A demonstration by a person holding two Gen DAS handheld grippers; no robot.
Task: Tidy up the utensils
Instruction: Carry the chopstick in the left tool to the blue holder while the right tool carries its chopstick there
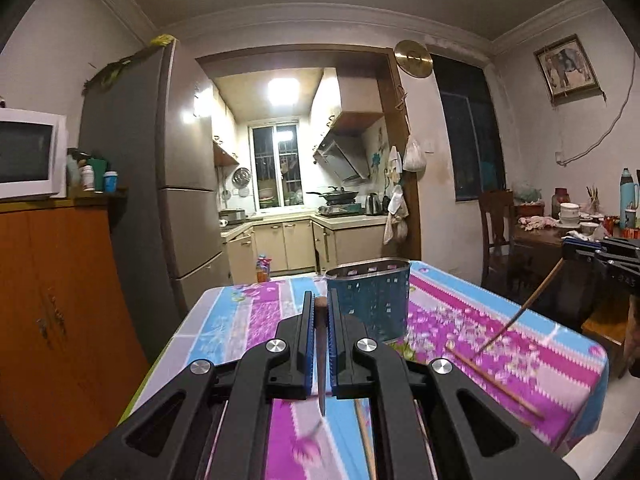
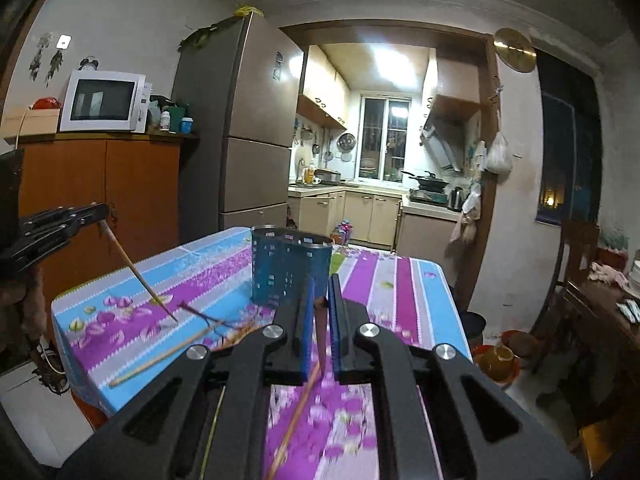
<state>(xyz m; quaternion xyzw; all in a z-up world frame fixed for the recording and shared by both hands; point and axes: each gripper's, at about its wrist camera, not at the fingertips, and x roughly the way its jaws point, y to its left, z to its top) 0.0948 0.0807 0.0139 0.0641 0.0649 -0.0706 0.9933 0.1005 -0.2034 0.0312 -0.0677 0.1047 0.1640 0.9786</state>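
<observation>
Chopsticks are pinched in both tools: in the left wrist view, one chopstick [image 1: 321, 360] is seen clamped between the ribbed blue pads of the left hand-held gripper [image 1: 320, 312], its blunt brown end poking up past the fingertips and its thin tip hanging below. In the right wrist view, a second chopstick [image 2: 316, 344] is gripped the same way by the right hand-held gripper [image 2: 321, 300], slanting down and to the left under the black frame. Both pairs of jaws are pressed together on these slim wooden sticks. A blue holder [image 1: 368, 300], perforated with small square holes and rimmed in bright metal, is stood upright on the worktop [image 1: 540, 344] just beyond the fingertips. Further chopsticks [image 2: 168, 352], pale and tapered, are left lying flat on the glossy cloth, which is patterned with pink, purple and light-blue floral stripes.
</observation>
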